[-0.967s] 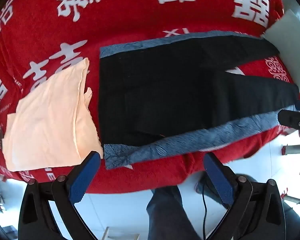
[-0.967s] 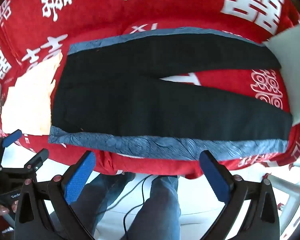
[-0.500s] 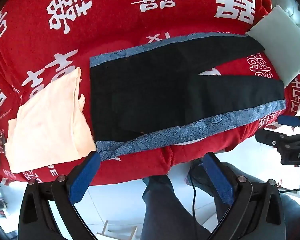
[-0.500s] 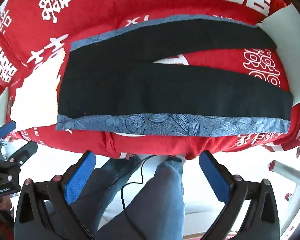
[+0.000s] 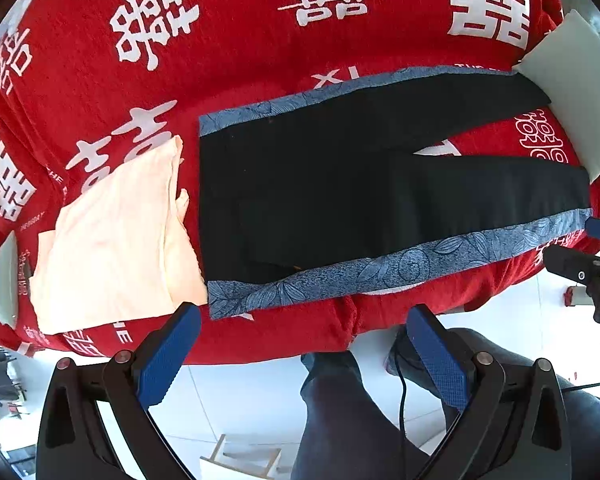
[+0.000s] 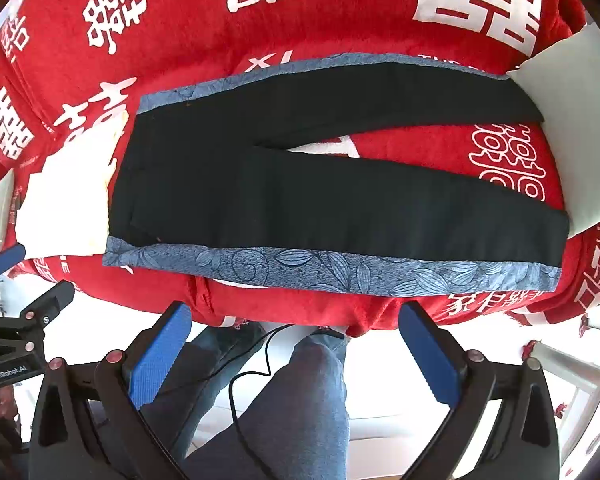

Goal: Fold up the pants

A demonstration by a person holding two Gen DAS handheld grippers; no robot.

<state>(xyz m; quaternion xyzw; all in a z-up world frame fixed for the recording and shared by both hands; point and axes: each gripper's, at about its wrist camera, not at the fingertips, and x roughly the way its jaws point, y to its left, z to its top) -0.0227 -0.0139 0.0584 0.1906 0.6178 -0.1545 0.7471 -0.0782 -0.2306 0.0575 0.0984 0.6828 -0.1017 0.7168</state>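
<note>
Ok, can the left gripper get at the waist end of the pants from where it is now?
Probably yes. The left gripper is open and hangs off the table edge, with the waist corner of the pants just ahead and nothing between them. The peach cloth lies beside the waist, not over it.

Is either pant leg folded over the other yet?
No: in the right wrist view the pants lie flat with both legs spread apart, red cloth showing between them.
</note>
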